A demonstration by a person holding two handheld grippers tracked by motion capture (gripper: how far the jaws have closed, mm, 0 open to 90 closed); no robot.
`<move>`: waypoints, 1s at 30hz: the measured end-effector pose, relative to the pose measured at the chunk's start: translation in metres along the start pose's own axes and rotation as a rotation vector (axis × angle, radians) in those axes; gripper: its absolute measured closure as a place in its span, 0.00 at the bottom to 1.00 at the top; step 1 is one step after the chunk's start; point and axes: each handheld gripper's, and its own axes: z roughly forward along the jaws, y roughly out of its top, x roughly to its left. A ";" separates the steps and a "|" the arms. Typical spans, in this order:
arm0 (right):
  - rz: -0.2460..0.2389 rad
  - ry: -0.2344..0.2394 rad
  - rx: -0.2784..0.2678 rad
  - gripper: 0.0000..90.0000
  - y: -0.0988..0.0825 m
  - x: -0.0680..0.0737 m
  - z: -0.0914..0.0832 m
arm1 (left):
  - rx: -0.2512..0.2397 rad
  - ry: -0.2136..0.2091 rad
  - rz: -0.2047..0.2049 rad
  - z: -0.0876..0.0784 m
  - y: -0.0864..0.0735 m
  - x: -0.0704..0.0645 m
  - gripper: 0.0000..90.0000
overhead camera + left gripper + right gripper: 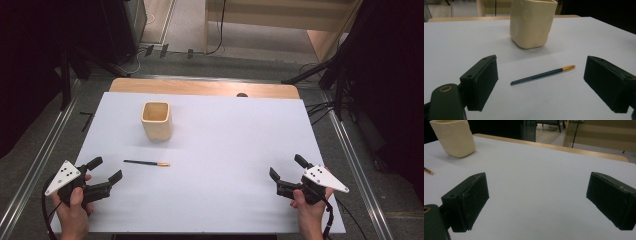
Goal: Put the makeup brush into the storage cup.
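A cream square cup (157, 120) stands upright on the white table sheet (225, 145), left of centre toward the back. In front of it lies a dark pencil with an orange-gold tip (147, 163), flat on the sheet. My left gripper (106, 169) rests near the front left corner, open and empty; the pencil (543, 74) lies a short way beyond its jaws and the cup (532, 23) stands behind. My right gripper (287, 167) sits near the front right, open with bare sheet between its jaws; the cup (453, 137) is far off at its upper left.
A wooden table edge (200, 87) runs along the back of the sheet, with a small dark knob (242, 95) on it. Metal rails (30, 165) flank the table on both sides. Cables and stand legs lie on the floor beyond.
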 end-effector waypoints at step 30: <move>-0.017 0.025 0.051 0.08 -0.003 0.004 0.006 | 0.376 -0.119 0.284 0.062 0.060 -0.022 0.17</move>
